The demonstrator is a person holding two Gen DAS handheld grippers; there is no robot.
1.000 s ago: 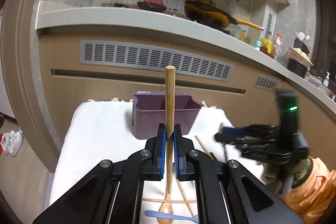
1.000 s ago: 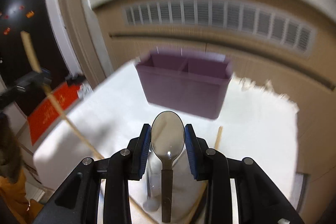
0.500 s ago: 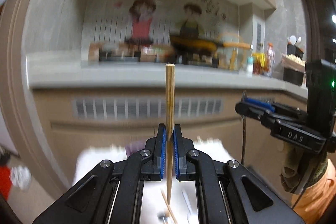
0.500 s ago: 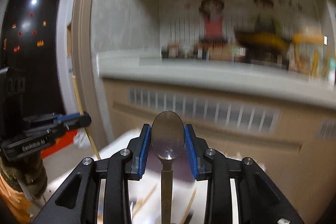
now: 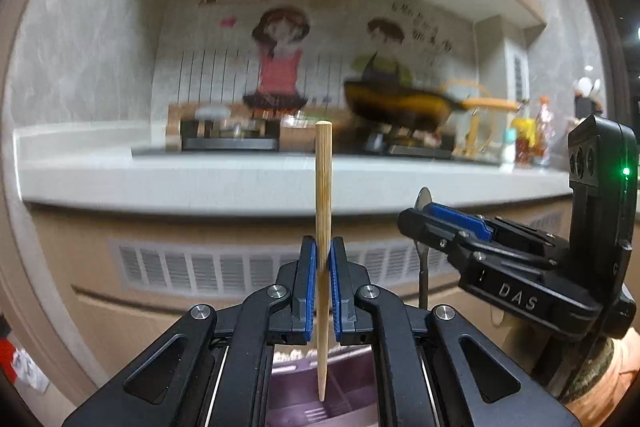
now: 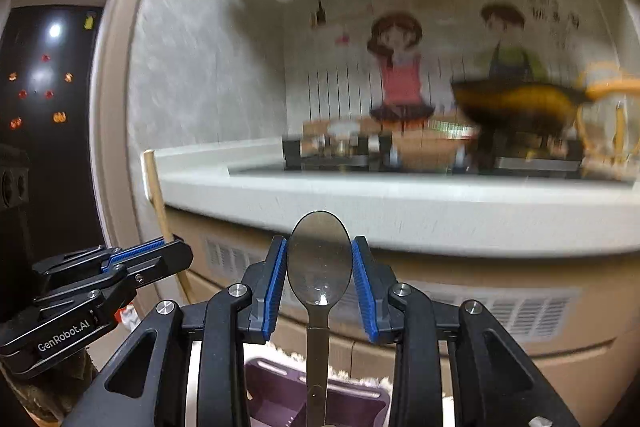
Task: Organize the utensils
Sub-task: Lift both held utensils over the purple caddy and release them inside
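Left wrist view: left gripper (image 5: 323, 259), blue pads clamped on an upright pale wooden chopstick (image 5: 322, 207), frame centre; its lower tip hangs over a purple plastic divided utensil holder (image 5: 352, 387) at bottom centre. Right wrist view: right gripper (image 6: 319, 267) grasps a silver metal spoon (image 6: 319, 267), bowl up, above the same holder (image 6: 280, 383). Blurred grey kitchen counter (image 6: 400, 203) behind.

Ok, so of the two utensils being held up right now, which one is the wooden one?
The chopstick, clamped upright in the left gripper. It is a pale wooden stick; the right gripper holds a shiny metal spoon instead.
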